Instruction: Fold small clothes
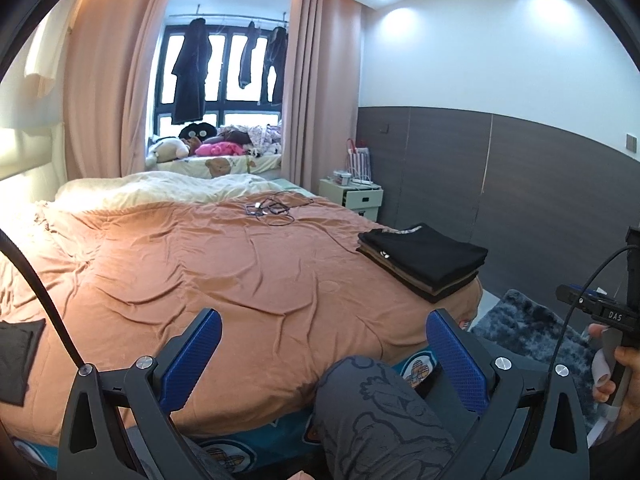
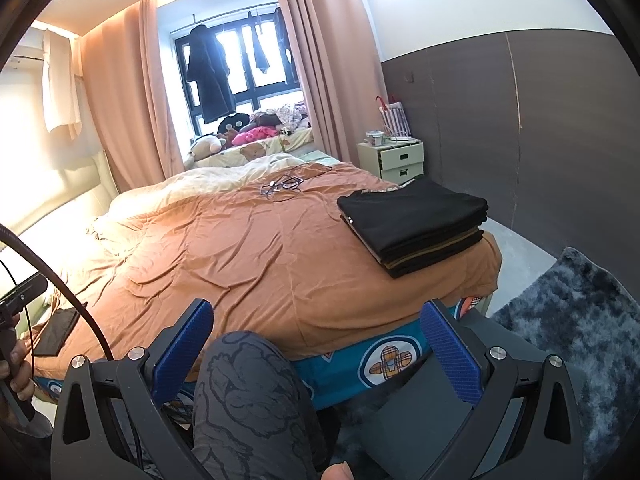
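A stack of folded dark clothes [image 1: 424, 262] [image 2: 416, 220], black on top with brown layers under it, rests on the right side of the orange-brown bed cover [image 1: 224, 264] [image 2: 248, 248], near the bed's corner. My left gripper [image 1: 322, 350] hangs open at the foot of the bed, nothing between its blue pads. My right gripper [image 2: 318, 342] is open too and empty, held low by the bed's near edge. A dark grey flat piece [image 1: 18, 356] lies at the left edge of the bed. A person's knee in grey printed trousers [image 1: 372, 404] [image 2: 248, 392] sits between the fingers.
Tangled cables and a small device [image 1: 270, 210] [image 2: 286, 186] lie mid-bed. A cream nightstand [image 1: 354, 194] [image 2: 396, 156] stands at the far right. A dark shaggy rug [image 1: 532, 328] [image 2: 568, 320] covers the floor to the right. A dark tablet [image 2: 58, 332] lies at the bed's left.
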Demonstrator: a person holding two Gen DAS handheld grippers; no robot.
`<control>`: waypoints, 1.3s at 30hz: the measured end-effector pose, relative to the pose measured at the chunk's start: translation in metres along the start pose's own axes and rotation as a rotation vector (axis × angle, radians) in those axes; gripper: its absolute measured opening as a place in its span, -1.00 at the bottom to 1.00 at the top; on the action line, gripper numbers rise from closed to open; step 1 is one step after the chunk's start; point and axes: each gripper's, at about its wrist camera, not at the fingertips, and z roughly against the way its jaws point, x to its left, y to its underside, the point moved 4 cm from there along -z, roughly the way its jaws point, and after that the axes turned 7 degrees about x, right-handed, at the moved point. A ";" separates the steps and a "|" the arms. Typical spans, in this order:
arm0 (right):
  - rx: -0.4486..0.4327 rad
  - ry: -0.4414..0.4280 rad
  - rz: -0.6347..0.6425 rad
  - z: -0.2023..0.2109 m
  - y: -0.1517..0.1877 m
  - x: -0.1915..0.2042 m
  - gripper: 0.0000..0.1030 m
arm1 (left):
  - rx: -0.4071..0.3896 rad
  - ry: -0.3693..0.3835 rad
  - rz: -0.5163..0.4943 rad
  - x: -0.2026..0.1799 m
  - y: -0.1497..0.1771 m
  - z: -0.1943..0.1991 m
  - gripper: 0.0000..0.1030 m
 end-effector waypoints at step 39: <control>0.024 0.000 0.023 0.006 0.018 0.027 1.00 | -0.034 0.010 0.026 -0.004 0.014 0.034 0.99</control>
